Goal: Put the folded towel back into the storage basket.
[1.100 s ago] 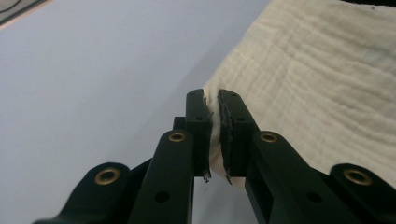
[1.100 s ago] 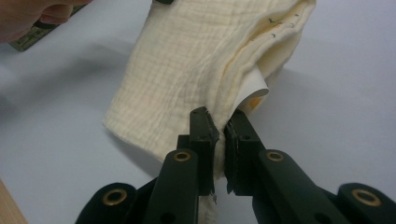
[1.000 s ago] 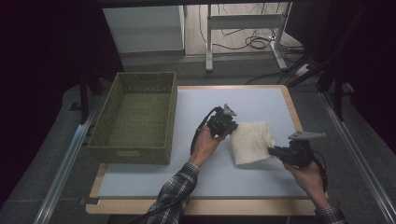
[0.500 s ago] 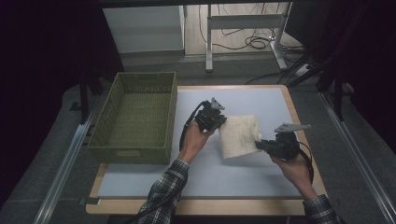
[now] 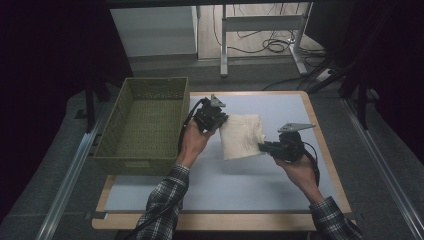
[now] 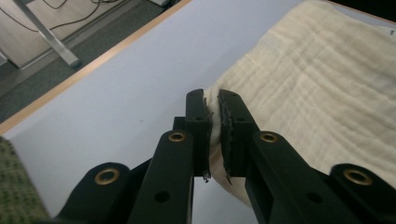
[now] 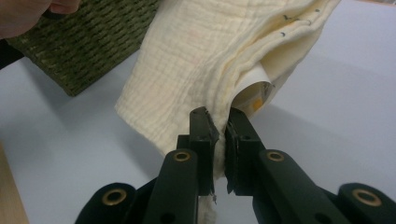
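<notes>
A folded cream cloth [image 5: 241, 135] hangs between my two grippers, lifted a little above the pale blue table top [image 5: 240, 175]. My left gripper [image 5: 218, 123] is shut on the cloth's left edge; in the left gripper view its jaws pinch the cloth [image 6: 317, 88] at the gripper [image 6: 213, 100]. My right gripper [image 5: 262, 147] is shut on the cloth's right lower edge; in the right gripper view the cloth [image 7: 210, 56] folds over above the gripper [image 7: 218, 119], with a white label showing inside the fold. An empty green woven basket [image 5: 142, 125] stands just left of the left hand.
The basket [image 7: 88, 37] lies behind the cloth in the right gripper view. The table's wooden rim [image 5: 320, 130] runs along the right side. Beyond the far edge stand a metal frame [image 5: 260, 30] and loose cables on the floor.
Both hands have carried the cloth leftward, towards the basket, and raised it slightly. Both grips have stayed shut on the cloth.
</notes>
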{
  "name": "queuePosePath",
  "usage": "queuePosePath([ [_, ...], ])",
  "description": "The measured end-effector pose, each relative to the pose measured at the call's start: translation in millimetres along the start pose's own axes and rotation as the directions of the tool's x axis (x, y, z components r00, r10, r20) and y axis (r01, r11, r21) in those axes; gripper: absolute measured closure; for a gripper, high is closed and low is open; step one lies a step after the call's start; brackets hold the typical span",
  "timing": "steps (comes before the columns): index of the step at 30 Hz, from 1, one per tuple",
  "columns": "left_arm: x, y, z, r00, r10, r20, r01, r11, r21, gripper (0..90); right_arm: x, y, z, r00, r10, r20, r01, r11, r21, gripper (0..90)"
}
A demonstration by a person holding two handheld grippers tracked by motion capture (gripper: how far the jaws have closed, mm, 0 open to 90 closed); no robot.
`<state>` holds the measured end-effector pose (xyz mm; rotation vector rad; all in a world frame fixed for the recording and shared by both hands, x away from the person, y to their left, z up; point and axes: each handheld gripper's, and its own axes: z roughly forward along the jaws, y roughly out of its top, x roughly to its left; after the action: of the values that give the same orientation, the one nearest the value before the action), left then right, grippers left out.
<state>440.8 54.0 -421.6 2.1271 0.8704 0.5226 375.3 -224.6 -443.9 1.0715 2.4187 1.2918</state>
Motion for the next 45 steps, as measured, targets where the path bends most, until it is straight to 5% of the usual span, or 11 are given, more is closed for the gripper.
queuePosePath([
  [23,46.2,-0.1,-53.1,0.9945,-0.026,-0.101,0.022,0.9992,-0.034,83.1,26.5,50.2,23.1,0.9976,-0.024,-0.065,0.022,0.999,-0.036,82.4],
  [45,99.9,-12.2,-113.7,0.9723,-0.063,-0.225,0.053,0.9973,-0.051,83.1,73.2,108.4,64.7,0.9903,-0.078,-0.115,0.071,0.996,-0.062,82.3],
])
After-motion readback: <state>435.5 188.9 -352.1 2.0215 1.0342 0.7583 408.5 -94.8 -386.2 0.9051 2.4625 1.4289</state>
